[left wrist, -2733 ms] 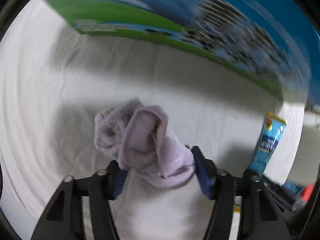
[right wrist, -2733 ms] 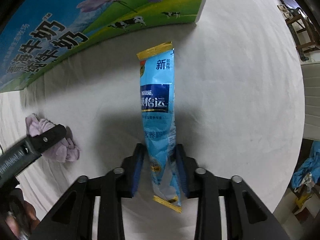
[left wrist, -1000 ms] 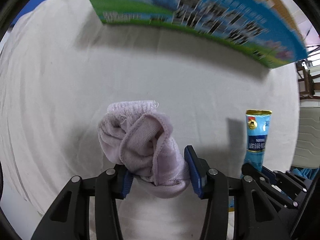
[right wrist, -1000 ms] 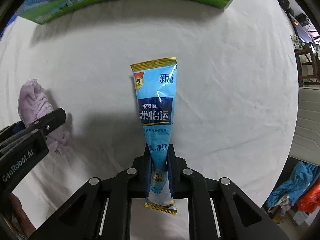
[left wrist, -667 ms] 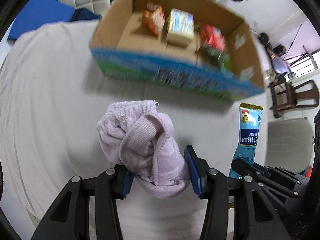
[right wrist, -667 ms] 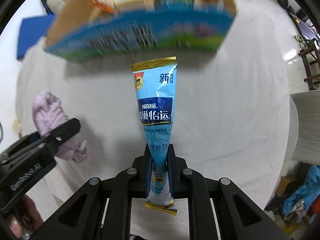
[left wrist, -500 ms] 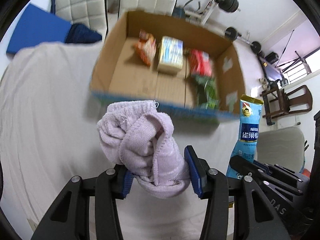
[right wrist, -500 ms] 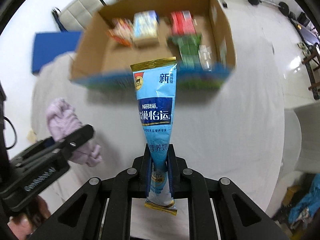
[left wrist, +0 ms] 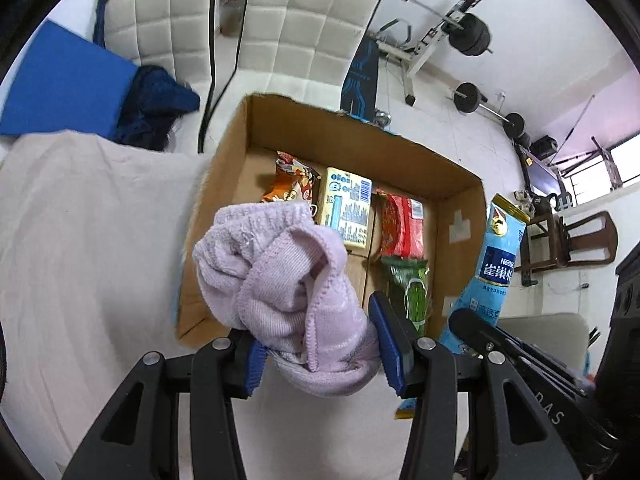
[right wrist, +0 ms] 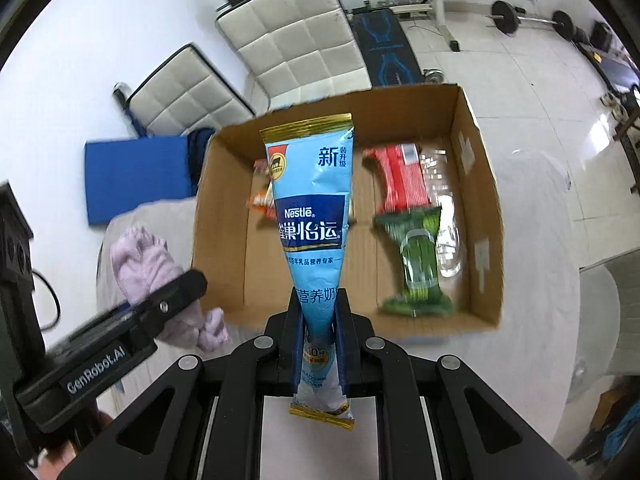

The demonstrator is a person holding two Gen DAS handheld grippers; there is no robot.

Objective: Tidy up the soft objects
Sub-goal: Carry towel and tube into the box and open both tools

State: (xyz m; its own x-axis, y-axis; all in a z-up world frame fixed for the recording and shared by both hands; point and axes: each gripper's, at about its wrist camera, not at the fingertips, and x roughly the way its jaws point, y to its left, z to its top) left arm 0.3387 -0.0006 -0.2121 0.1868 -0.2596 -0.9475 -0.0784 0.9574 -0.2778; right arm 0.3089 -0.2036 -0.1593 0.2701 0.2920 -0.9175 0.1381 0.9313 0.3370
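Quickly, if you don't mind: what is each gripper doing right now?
Left gripper: shut on the sock.
Right gripper: shut on the sachet.

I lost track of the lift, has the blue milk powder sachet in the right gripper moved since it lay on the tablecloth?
Yes. The blue sachet has gone up and toward the cardboard box; it now hangs over the open box.

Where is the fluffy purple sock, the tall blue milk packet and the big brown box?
Fluffy lilac knitted sock (left wrist: 276, 280), left wrist view, bunched middle.
Tall light-blue milk powder packet (right wrist: 312, 208), right wrist view, printed front.
Brown cardboard box (right wrist: 482, 216), right wrist view, right wall.
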